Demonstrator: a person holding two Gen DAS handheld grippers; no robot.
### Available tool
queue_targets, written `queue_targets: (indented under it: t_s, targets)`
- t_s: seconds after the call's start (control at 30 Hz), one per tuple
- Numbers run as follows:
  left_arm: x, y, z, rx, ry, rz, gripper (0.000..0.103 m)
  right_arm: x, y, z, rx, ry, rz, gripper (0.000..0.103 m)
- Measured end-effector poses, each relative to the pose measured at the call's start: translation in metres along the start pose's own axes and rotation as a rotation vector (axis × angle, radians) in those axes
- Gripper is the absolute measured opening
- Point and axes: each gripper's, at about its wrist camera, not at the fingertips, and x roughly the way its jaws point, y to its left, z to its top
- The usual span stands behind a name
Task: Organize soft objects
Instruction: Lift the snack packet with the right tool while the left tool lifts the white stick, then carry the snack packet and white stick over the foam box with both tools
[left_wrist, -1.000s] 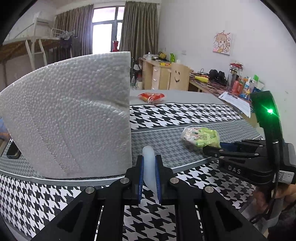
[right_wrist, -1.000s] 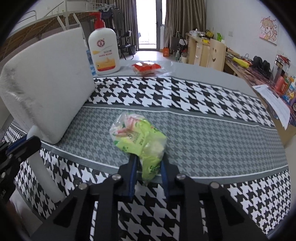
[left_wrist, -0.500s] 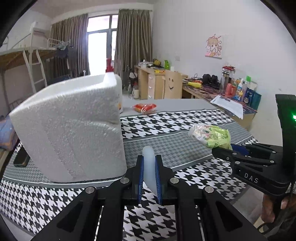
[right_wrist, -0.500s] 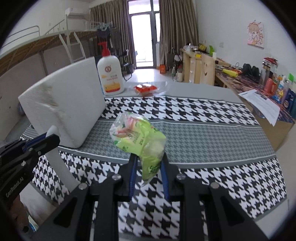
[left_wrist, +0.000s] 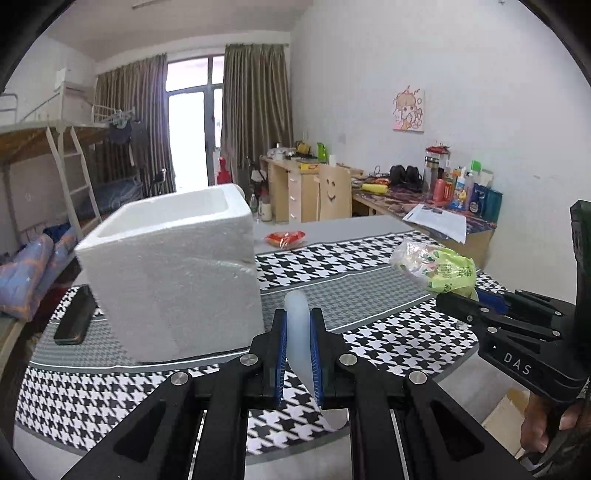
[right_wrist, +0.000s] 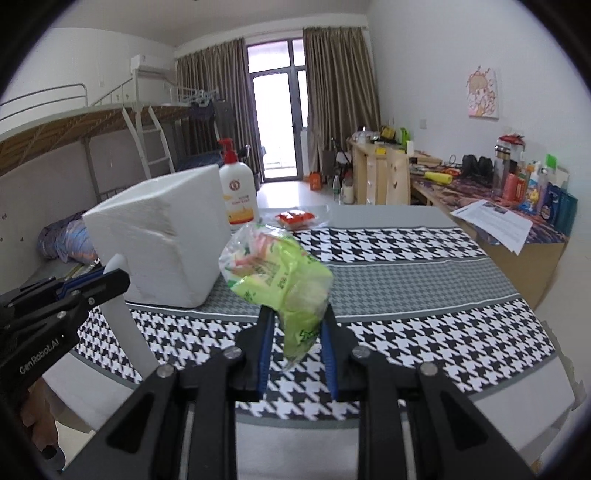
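My left gripper (left_wrist: 298, 317) is shut on a pale translucent soft tube (left_wrist: 300, 332), held above the table's near edge; the tube also shows in the right wrist view (right_wrist: 127, 332). My right gripper (right_wrist: 297, 314) is shut on a green and clear plastic bag of soft items (right_wrist: 275, 269), lifted above the table; it also shows in the left wrist view (left_wrist: 436, 267). A white foam box (left_wrist: 173, 273) stands open-topped on the table, left of both grippers; it also shows in the right wrist view (right_wrist: 162, 236). A red packet (left_wrist: 286, 238) lies farther back.
The table has a black-and-white houndstooth cloth (right_wrist: 406, 243). A lotion pump bottle (right_wrist: 238, 192) stands behind the foam box. A black phone (left_wrist: 75, 321) lies at the table's left. Desks with clutter line the right wall, a bunk bed the left.
Both grippers have risen and pulled back from the table with their loads. The green bag has left the table surface. The foam box's open top has come into view.
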Motion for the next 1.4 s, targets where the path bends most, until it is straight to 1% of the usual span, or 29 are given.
queue_targets:
  t_s: [0.13,0.2,0.3,0.43,0.63,0.8,1.1,1.23,1.37,1.4]
  targets:
    - [-0.017,0.008,-0.007,-0.007,-0.025,0.007,0.013,-0.010,0.006,-0.002,0.003,-0.032,0.008,0.028]
    - [-0.023,0.009,-0.009,-0.010,-0.034,0.010,0.013,-0.016,0.012,-0.004,0.004,-0.043,0.027,0.028]
    - [-0.032,0.013,-0.014,-0.015,-0.049,0.023,0.013,-0.025,0.021,-0.007,-0.027,-0.064,0.042,0.028]
    - [-0.040,0.018,-0.018,-0.023,-0.058,0.042,0.013,-0.028,0.027,-0.009,-0.042,-0.080,0.038,0.028]
    - [-0.063,0.027,-0.019,-0.036,-0.112,0.086,0.013,-0.034,0.038,-0.015,-0.065,-0.113,0.061,0.028]
    - [-0.076,0.024,-0.021,-0.034,-0.145,0.101,0.013,-0.045,0.041,-0.022,-0.072,-0.144,0.073,0.028]
    - [-0.092,0.020,-0.029,-0.029,-0.168,0.098,0.013,-0.060,0.043,-0.031,-0.072,-0.160,0.067,0.028]
    - [-0.098,0.027,-0.031,-0.038,-0.179,0.120,0.013,-0.058,0.051,-0.031,-0.087,-0.163,0.086,0.028]
    - [-0.104,0.041,-0.032,-0.054,-0.187,0.159,0.013,-0.049,0.065,-0.029,-0.105,-0.149,0.116,0.028]
    - [-0.106,0.045,-0.032,-0.059,-0.189,0.170,0.013,-0.042,0.074,-0.027,-0.118,-0.141,0.140,0.028]
